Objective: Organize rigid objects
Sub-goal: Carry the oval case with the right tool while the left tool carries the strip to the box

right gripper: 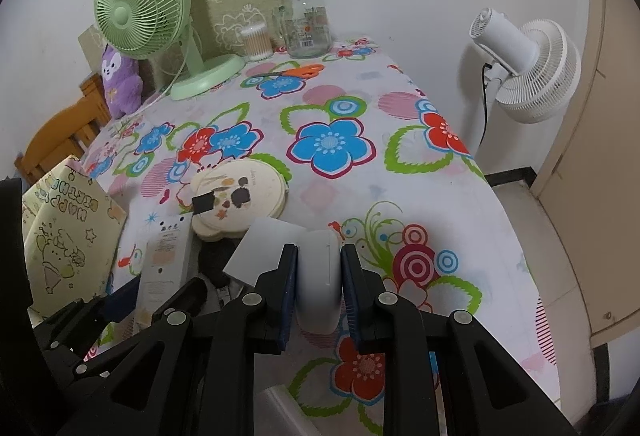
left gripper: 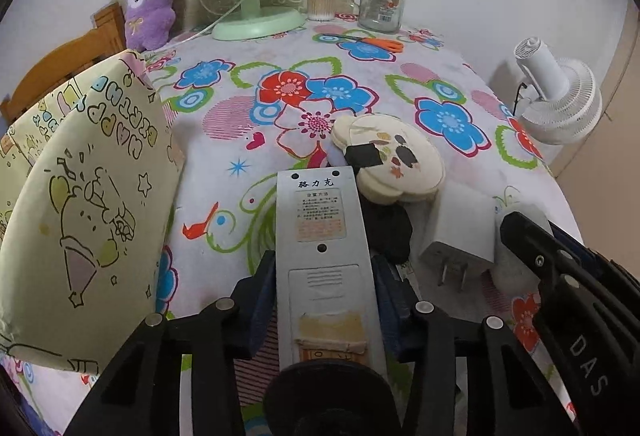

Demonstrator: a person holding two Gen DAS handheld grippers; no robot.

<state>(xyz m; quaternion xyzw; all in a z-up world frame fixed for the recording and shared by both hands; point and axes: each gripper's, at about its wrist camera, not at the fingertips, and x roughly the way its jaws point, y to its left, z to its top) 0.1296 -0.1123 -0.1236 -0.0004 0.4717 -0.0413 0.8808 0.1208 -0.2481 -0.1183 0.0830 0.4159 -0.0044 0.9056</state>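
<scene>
Your left gripper (left gripper: pixel 322 300) is clamped on the grey remote control (left gripper: pixel 320 232), which points toward 12 o'clock over the floral tablecloth (left gripper: pixel 400 75). At its 1 o'clock lies the cream bear-shaped case (left gripper: pixel 394 155); at 3 o'clock, the white charger (left gripper: pixel 460 232). Your right gripper (right gripper: pixel 319 290) grips the white rounded case (right gripper: pixel 319 276) between both pads.

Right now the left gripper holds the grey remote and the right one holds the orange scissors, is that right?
Not quite. The right gripper is shut on a white rounded case, as the right wrist view shows; the orange scissors lie far back on the table. The left gripper does hold the grey remote.
</scene>
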